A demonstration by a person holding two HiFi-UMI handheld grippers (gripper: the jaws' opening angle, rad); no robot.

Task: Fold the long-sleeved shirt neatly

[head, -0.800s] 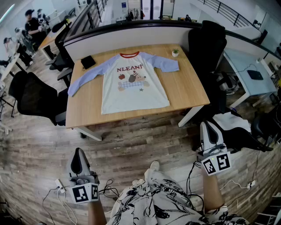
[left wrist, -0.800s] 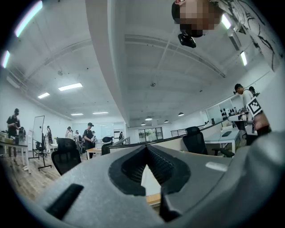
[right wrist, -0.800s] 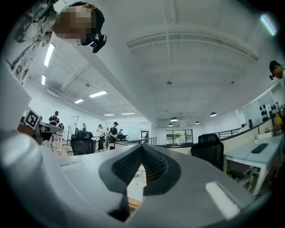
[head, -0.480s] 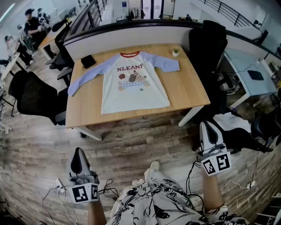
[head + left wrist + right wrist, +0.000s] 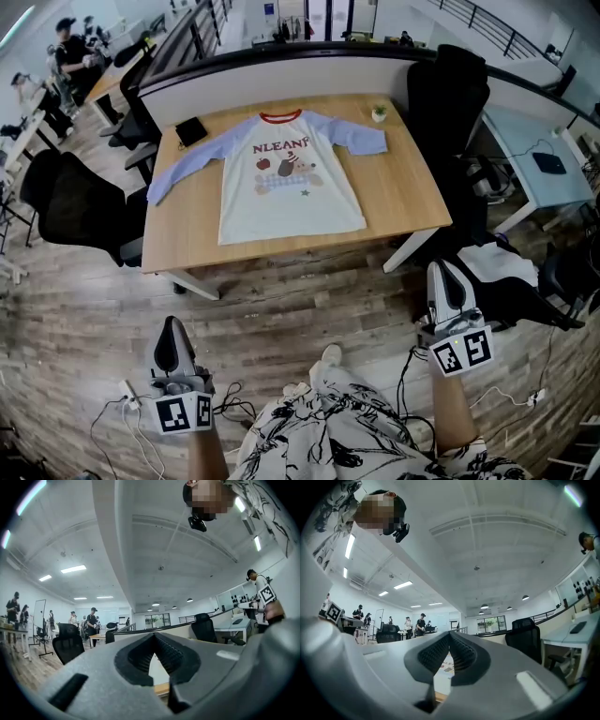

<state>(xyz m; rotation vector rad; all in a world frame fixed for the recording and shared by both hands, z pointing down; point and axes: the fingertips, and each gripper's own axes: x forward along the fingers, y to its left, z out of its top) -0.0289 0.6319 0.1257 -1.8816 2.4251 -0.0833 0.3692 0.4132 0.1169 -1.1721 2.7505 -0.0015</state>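
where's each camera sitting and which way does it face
Head view: on the person's head, steeply down at the white long-sleeved shirt with lilac sleeves on the wooden table; left gripper, right gripper, patterned clothing show.
Left gripper view: on that gripper, level along its shut jaws into the office; person's head above.
Right gripper view: same on its gripper; head above.
Shared: head and right gripper views show the shirt.
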